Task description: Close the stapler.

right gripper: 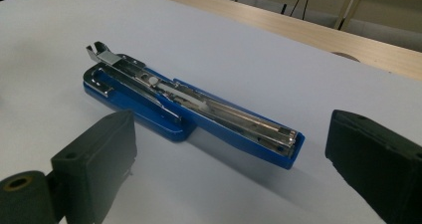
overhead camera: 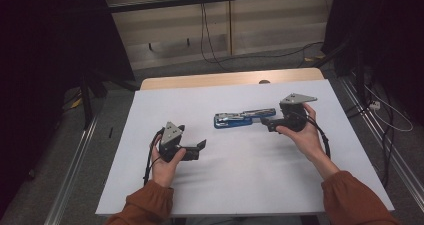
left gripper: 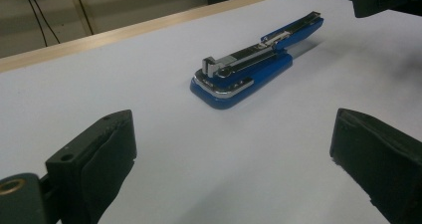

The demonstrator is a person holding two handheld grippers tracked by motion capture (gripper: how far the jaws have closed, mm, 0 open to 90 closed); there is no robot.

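Note:
A blue stapler [overhead camera: 240,119] with a chrome magazine lies swung open and flat on the white table [overhead camera: 240,185], a little right of centre. My left gripper [overhead camera: 199,150] is open at the stapler's near left, well apart from it, jaws pointing right. My right gripper [overhead camera: 267,124] is open just at the stapler's right end, jaws pointing left; I cannot tell whether they touch it. In the left gripper view the stapler [left gripper: 249,69] lies beyond the left gripper [left gripper: 234,134]. In the right gripper view the stapler [right gripper: 189,112] lies close ahead of the right gripper [right gripper: 231,134], its long arm reaching toward the gap.
The table's far edge is a wooden strip [overhead camera: 225,79]. Beyond it run cables [overhead camera: 210,50] along a pale wall panel. Black curtains [overhead camera: 50,45] hang on both sides, and a metal rail [overhead camera: 75,165] lies on the floor at left.

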